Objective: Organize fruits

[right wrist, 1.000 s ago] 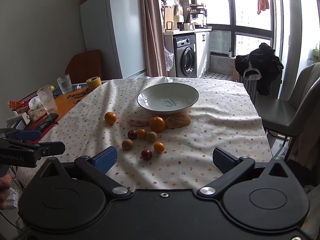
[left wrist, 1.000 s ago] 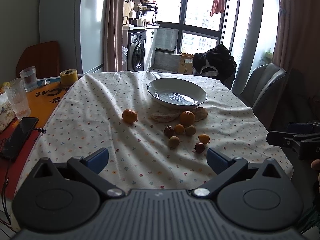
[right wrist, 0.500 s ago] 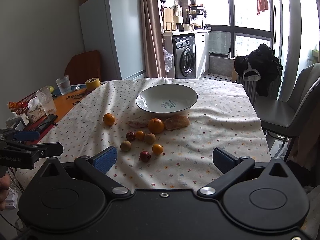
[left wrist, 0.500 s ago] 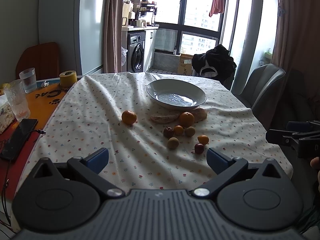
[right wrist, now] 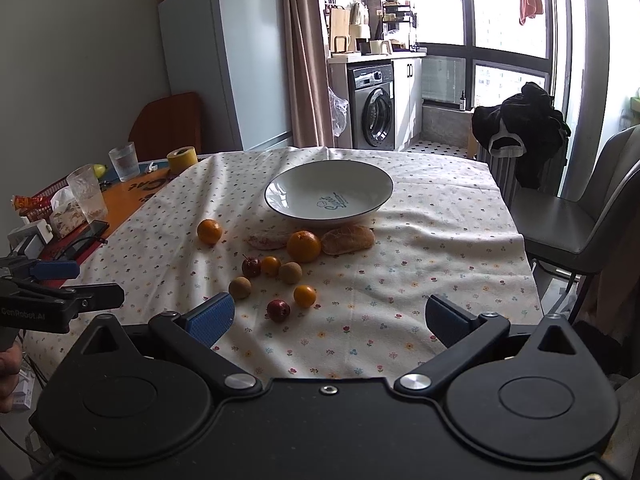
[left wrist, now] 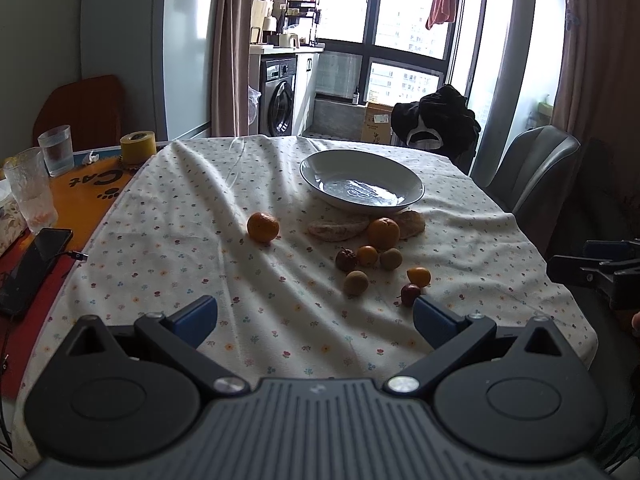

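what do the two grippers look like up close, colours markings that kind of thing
Both are black plastic with round pivot discs, silver screws and angled linkage arms ending in blue ribbed pads. The left gripper has a grey ribbed body; the right gripper has a smooth black one. White "GenRobot.AI" lettering marks the left gripper's side.
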{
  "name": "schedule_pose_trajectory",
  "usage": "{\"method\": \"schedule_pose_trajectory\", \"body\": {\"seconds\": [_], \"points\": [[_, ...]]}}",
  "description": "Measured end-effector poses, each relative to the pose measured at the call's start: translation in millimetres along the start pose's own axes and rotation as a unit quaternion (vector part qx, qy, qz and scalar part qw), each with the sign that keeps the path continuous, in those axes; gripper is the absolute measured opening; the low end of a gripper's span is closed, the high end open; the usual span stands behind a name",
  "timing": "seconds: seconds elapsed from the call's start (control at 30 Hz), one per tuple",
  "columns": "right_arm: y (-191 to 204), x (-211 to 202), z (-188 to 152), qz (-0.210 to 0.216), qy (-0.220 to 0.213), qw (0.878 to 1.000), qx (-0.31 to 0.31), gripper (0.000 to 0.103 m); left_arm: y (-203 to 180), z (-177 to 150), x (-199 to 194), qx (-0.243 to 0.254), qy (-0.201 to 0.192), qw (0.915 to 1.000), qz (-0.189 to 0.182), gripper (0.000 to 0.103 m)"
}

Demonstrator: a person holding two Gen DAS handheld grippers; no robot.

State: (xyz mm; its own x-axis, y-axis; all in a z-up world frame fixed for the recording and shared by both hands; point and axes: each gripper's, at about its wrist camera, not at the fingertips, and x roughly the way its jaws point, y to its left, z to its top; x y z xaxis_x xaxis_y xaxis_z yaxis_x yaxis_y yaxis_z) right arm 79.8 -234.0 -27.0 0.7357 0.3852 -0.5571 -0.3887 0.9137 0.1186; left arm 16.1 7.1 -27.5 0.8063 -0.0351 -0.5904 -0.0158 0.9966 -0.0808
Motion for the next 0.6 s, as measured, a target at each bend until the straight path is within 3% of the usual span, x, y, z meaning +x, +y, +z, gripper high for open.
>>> {"method": "schedule_pose_trajectory", "body": {"seconds": [0.6], "points": [[-14,53,-6,0.032,0.036,0.999,0.003,0.103,5,-4,56,-0.023,0.025,0.9994,-0.006,0.103]]}}
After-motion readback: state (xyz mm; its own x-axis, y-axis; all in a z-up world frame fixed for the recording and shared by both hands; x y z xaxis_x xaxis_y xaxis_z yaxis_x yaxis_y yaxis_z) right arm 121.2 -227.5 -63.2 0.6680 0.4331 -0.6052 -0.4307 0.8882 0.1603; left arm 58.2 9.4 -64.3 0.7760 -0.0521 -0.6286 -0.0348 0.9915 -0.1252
